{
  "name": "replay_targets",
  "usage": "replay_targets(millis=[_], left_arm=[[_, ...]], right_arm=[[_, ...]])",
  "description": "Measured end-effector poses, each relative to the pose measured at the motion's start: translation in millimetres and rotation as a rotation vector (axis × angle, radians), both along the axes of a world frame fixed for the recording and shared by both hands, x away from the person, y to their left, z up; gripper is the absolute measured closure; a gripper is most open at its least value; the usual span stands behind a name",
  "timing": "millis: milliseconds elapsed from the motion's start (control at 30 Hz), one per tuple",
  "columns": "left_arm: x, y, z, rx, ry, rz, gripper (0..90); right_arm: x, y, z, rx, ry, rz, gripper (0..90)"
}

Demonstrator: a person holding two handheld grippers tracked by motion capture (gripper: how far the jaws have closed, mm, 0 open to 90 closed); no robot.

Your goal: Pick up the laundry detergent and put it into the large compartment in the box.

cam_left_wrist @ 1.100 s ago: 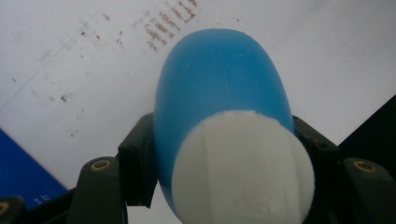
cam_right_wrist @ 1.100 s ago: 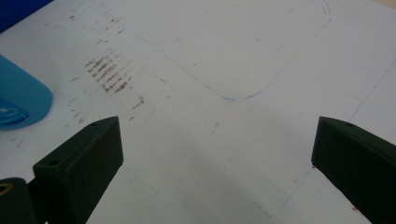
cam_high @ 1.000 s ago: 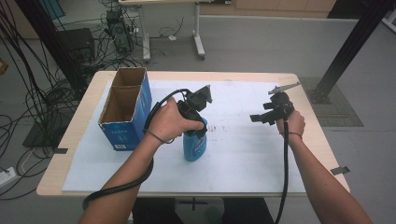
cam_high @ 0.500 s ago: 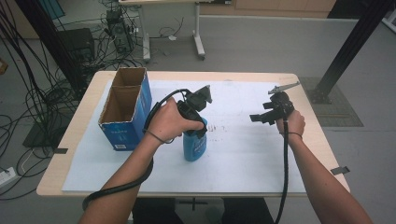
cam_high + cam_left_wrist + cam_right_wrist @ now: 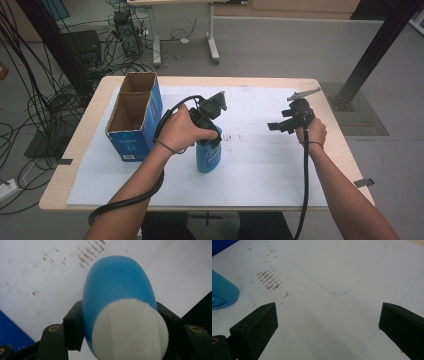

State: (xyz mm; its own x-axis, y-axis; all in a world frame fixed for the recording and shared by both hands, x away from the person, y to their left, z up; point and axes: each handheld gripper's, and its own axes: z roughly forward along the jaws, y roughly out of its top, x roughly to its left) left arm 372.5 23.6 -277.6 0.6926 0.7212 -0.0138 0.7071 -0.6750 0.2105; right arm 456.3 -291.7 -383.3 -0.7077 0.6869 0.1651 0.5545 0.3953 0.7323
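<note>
At the left of the high view an open blue cardboard box (image 5: 134, 116) with two compartments stands on the white sheet that covers the worktop (image 5: 320, 86), its openings facing up. Just right of it, near the middle of the frame, the left gripper (image 5: 209, 131) comes down on a blue bottle (image 5: 208, 156) that stands upright on the sheet, long axis vertical. In the left gripper view the jaws pinch the bottle's shoulder from both sides, just under its white cap (image 5: 130, 330), with the blue body running away from the camera toward the paper. The box is the nearest receptacle and lies to the bottle's left in the high view, close but not touching it, so I judge that a short lift and a carry leftward over the box rim is what the grip sets up; the left hand is plainly the nearer one for that. Farther right in the frame, the right gripper (image 5: 283, 125) hangs well apart from the bottle, its jaws spread wide with nothing between them; in the right gripper view the bottle's base (image 5: 222, 294) peeks in at the left edge.
</note>
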Motion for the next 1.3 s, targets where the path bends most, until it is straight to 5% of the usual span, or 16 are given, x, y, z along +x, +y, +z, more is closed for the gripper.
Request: replay_targets(millis=[1300], left_arm=[[0.3, -0.1, 0.0, -0.001, 0.002, -0.001, 37.2]], right_arm=[[0.5, 2.2, 4.0, -0.001, -0.002, 0.0, 2.0]])
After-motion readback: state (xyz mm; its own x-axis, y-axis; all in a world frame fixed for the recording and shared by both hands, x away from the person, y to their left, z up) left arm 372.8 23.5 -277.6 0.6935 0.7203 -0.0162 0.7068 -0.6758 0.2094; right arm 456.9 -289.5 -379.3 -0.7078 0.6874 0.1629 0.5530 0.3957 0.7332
